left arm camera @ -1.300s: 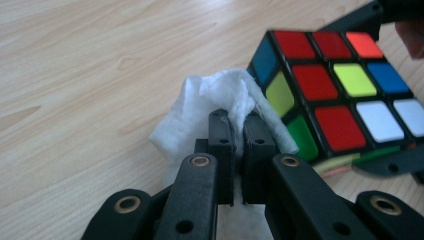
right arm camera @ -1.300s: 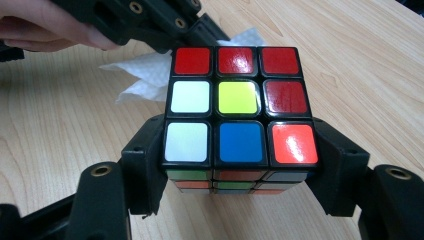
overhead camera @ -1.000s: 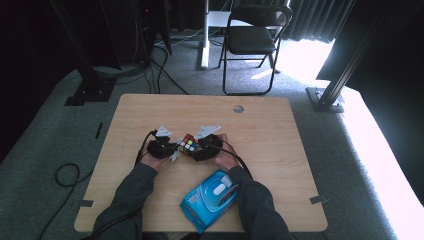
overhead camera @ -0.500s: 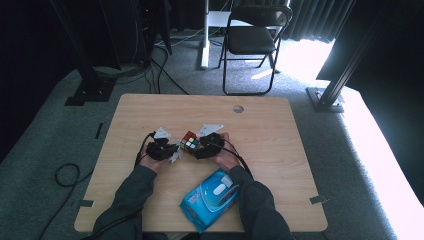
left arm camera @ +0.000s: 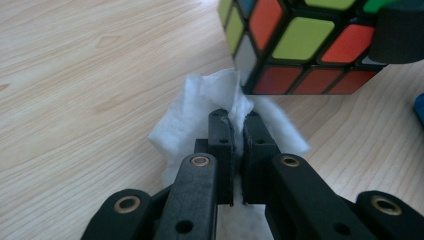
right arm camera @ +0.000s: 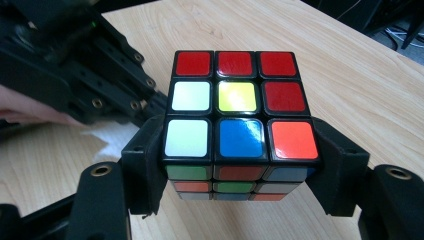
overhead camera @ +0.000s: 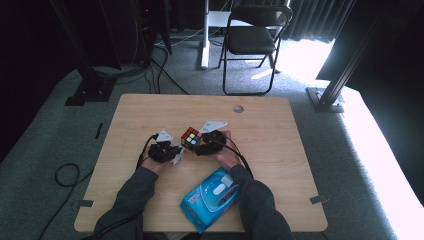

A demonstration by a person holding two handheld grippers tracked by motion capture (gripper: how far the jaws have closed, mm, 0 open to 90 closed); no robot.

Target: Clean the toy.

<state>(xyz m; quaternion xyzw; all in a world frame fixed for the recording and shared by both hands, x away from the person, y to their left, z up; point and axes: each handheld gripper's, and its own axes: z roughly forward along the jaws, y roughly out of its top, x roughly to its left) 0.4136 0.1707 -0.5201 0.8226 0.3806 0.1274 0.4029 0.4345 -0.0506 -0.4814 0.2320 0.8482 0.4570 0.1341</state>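
A scrambled colour cube point(right arm camera: 239, 130) is clamped between the two black jaws of my right gripper point(right arm camera: 240, 165), lifted a little above the wooden table. In the high view the cube point(overhead camera: 191, 137) is at the table's middle with the right gripper point(overhead camera: 201, 144) behind it. My left gripper point(left arm camera: 238, 131) is shut on a crumpled white wipe point(left arm camera: 197, 112), just below and beside the cube point(left arm camera: 300, 45). From above, the left gripper point(overhead camera: 175, 153) sits left of the cube, and the wipe point(overhead camera: 179, 156) peeks out under it.
A blue pack of wipes point(overhead camera: 212, 197) lies on the table point(overhead camera: 280, 145) near its front edge, between the person's forearms. A round hole point(overhead camera: 238, 108) is near the far edge. A folding chair point(overhead camera: 252, 40) stands beyond the table.
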